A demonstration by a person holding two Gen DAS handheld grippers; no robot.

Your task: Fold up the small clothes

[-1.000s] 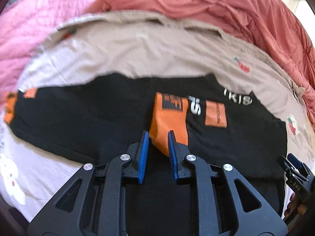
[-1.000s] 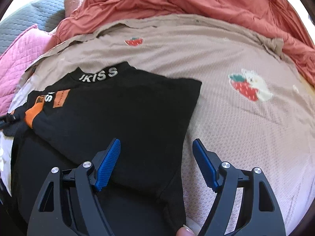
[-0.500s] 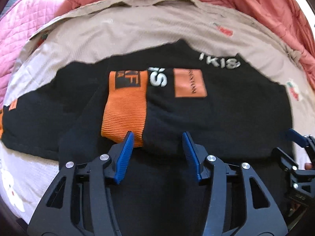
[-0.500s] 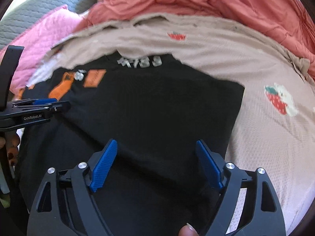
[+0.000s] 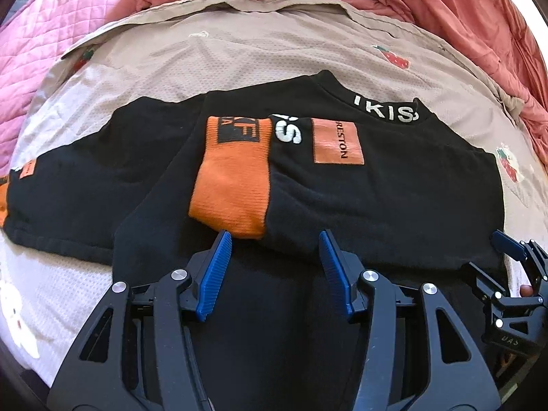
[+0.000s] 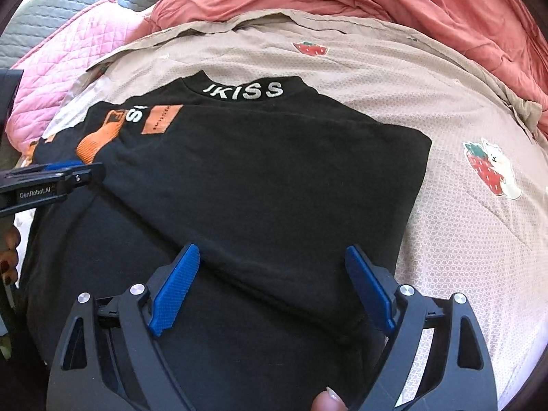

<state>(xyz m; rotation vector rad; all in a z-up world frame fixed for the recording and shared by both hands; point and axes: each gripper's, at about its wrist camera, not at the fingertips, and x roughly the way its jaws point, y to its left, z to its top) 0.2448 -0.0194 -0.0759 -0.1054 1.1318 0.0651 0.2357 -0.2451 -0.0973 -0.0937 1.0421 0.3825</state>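
The left gripper (image 5: 274, 267) stands spread, gripping nothing, the black shirt's (image 5: 376, 198) orange cuff (image 5: 233, 188) just ahead. The right gripper (image 6: 274, 284) is opening over a fold, seemingly clear. Beyond lies the strawberry-print sheet (image 6: 445, 109).

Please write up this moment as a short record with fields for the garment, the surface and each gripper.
garment: black sweatshirt, sleeve folded across the chest, orange cuff on top
collar: white lettering, far side
surface: beige strawberry-print sheet
left gripper: open, nothing between its pads, just short of the cuff
right gripper: jaws opening over the black fabric, nothing gripped
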